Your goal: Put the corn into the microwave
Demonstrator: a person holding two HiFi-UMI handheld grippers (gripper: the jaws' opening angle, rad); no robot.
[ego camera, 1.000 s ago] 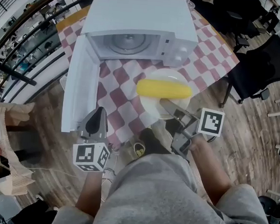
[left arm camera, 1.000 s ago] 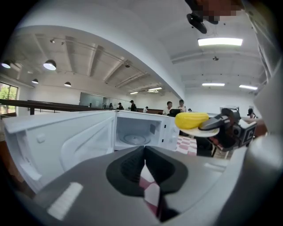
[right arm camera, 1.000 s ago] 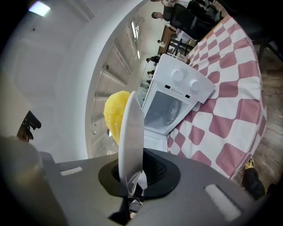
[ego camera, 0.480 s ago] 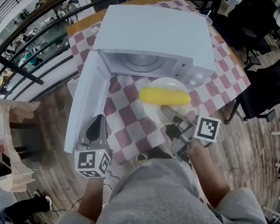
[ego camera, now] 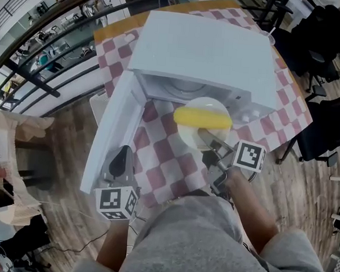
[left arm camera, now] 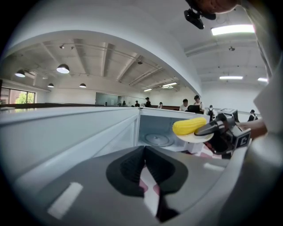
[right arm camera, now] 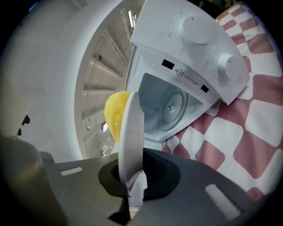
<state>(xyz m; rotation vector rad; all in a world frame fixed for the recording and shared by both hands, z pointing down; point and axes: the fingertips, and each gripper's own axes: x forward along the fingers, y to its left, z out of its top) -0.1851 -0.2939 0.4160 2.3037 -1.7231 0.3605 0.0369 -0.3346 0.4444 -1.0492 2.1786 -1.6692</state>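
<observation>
1. Right gripper (right arm camera: 132,174): jaws clamped tight on the rim of the white plate (right arm camera: 131,132).
2. Corn (ego camera: 202,117) lies across the plate, just ahead of those jaws.
3. Microwave (ego camera: 205,53) stands open right ahead of the plate. Its door (ego camera: 109,140) is swung out beside the left gripper (left arm camera: 143,165).
4. Left gripper: jaws pressed together, nothing between them.

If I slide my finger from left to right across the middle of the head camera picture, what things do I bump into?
First the open white microwave door → the yellow corn cob, lying on a round white plate → the black office chair.
</observation>
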